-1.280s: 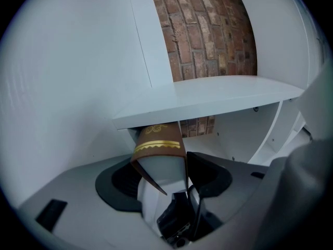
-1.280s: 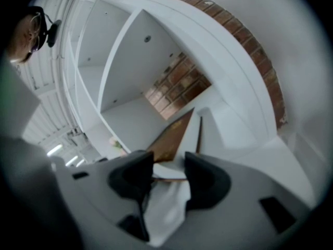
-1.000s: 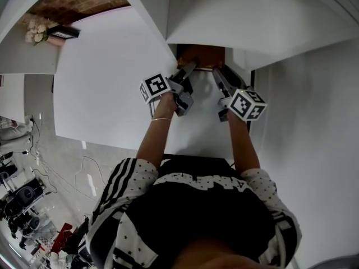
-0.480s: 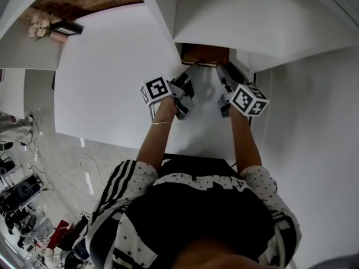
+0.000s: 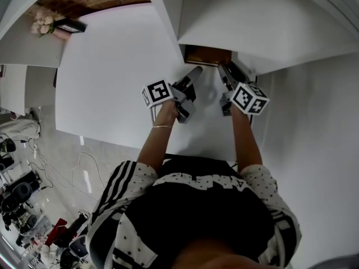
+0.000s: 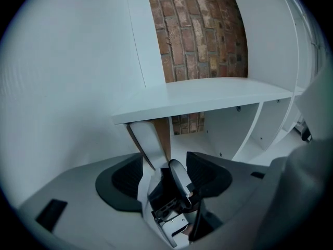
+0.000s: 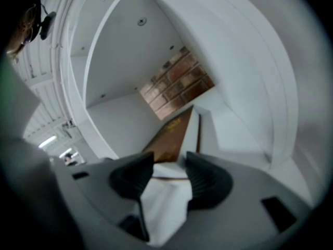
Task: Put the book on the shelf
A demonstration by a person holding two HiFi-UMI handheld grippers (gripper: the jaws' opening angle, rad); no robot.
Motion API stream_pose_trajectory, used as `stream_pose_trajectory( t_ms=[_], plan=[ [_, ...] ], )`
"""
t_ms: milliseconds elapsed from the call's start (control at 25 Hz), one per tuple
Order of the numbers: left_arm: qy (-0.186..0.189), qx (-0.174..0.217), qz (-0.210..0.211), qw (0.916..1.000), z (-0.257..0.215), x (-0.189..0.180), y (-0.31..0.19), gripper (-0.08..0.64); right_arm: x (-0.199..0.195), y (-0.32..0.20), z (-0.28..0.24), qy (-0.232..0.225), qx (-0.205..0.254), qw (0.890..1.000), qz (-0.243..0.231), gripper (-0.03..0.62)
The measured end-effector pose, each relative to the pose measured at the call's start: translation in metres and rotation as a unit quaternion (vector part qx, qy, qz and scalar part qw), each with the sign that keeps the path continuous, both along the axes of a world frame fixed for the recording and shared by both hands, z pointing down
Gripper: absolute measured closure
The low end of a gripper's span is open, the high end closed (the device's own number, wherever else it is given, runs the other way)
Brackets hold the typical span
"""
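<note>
Book points lengthwise into the shelf, near end clamped by right tongs; left tongs gape.

So the book sits in a shelf cubby, tucked under a board and over toward the cubby's left side. There's a brick wall behind it and more cubbies off to the right. The book's near end is clamped between the right gripper jaws. The left gripper is just beside the book's near left corner, jaws apart. Both grippers are out in front of the cubby. Flowers are way off to the left on another ledge.
</note>
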State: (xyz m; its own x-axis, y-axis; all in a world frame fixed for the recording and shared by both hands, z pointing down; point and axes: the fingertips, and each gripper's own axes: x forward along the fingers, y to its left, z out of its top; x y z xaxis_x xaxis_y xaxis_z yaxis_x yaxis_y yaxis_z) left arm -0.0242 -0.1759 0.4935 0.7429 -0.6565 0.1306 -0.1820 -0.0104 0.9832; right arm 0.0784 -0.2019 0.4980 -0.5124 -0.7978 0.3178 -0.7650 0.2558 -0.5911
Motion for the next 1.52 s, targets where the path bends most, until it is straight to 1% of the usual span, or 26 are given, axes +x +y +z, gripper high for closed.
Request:
stream_pose_trajectory(
  t_ms=[160,240,320,440,480,520,640,800,920,1040,1080,1200,1360,1520],
  plan=[
    [0.0,0.004,0.002,1.0,-0.006,-0.001,0.005,0.279,-0.003,0.004,0.001,0.021,0.001,1.0,-0.008,0.39],
    [-0.001,0.012,0.003,0.9999,-0.01,-0.003,0.006,0.287,-0.001,0.005,0.001,0.034,0.002,0.999,-0.004,0.383],
    [-0.002,0.026,0.0,0.9996,-0.016,-0.005,0.007,0.316,0.005,0.007,0.001,0.038,0.002,0.999,0.007,0.382],
    [-0.016,0.049,-0.008,0.9987,-0.024,-0.01,0.009,0.417,0.012,0.015,-0.005,0.03,0.011,0.999,0.017,0.385],
    [-0.023,0.053,-0.011,0.9983,-0.026,-0.012,0.009,0.461,0.012,0.017,-0.01,0.026,0.017,0.999,0.016,0.4],
    [-0.032,0.056,-0.014,0.9978,-0.027,-0.014,0.01,0.492,0.012,0.02,-0.016,0.023,0.025,0.999,0.014,0.432],
    [-0.054,0.064,-0.02,0.9963,-0.036,-0.018,0.013,0.509,0.01,0.03,-0.038,0.012,0.045,0.999,0.005,0.512],
    [-0.074,0.085,-0.022,0.9934,-0.057,-0.014,0.028,0.514,0.006,0.057,-0.07,0.0,0.065,0.998,-0.02,0.54],
    [-0.099,0.114,-0.015,0.9884,-0.073,-0.009,0.042,0.515,0.006,0.077,-0.09,-0.006,0.08,0.996,-0.035,0.548],
    [-0.122,0.136,-0.007,0.983,-0.073,-0.005,0.044,0.515,0.007,0.081,-0.093,-0.02,0.09,0.995,-0.044,0.551],
    [-0.133,0.145,-0.006,0.9804,-0.073,-0.004,0.043,0.514,0.007,0.082,-0.093,-0.025,0.094,0.994,-0.048,0.552],
    [-0.174,0.176,-0.003,0.969,-0.07,-0.005,0.045,0.514,0.004,0.086,-0.094,-0.035,0.105,0.992,-0.064,0.554],
    [-0.188,0.193,0.004,0.963,-0.071,-0.005,0.048,0.515,-0.003,0.09,-0.096,-0.034,0.114,0.989,-0.086,0.554],
    [-0.221,0.201,0.004,0.9542,-0.069,-0.008,0.049,0.514,-0.008,0.089,-0.094,-0.03,0.116,0.988,-0.102,0.557]
  ],
)
